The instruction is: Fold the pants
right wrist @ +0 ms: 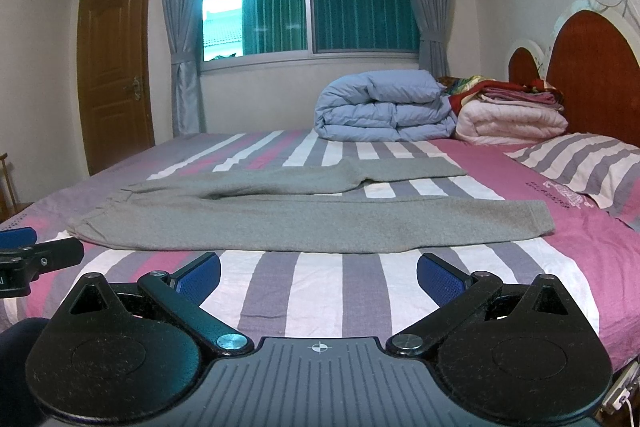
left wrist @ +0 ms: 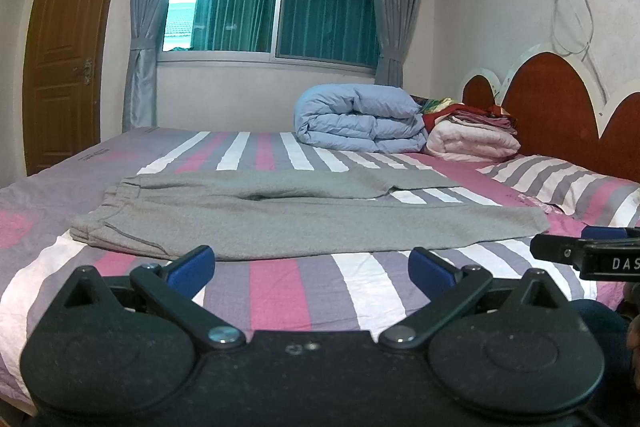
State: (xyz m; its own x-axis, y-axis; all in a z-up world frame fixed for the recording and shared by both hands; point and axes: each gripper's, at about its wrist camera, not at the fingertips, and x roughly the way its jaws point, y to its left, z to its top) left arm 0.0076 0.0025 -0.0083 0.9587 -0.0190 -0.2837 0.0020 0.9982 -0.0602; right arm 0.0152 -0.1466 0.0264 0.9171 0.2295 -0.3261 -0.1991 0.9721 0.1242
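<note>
Grey pants lie flat on the striped bed, waistband to the left and legs running right; they also show in the right wrist view. The two legs lie slightly apart at the right end. My left gripper is open and empty, just short of the near edge of the pants. My right gripper is open and empty, also just short of the near leg. The right gripper's tip shows at the right edge of the left wrist view; the left gripper's tip shows at the left edge of the right wrist view.
The bed has a pink, white and purple striped sheet. A folded blue duvet, pink quilt and folded clothes sit at the back near the red headboard. A striped pillow lies at the right. A door stands left.
</note>
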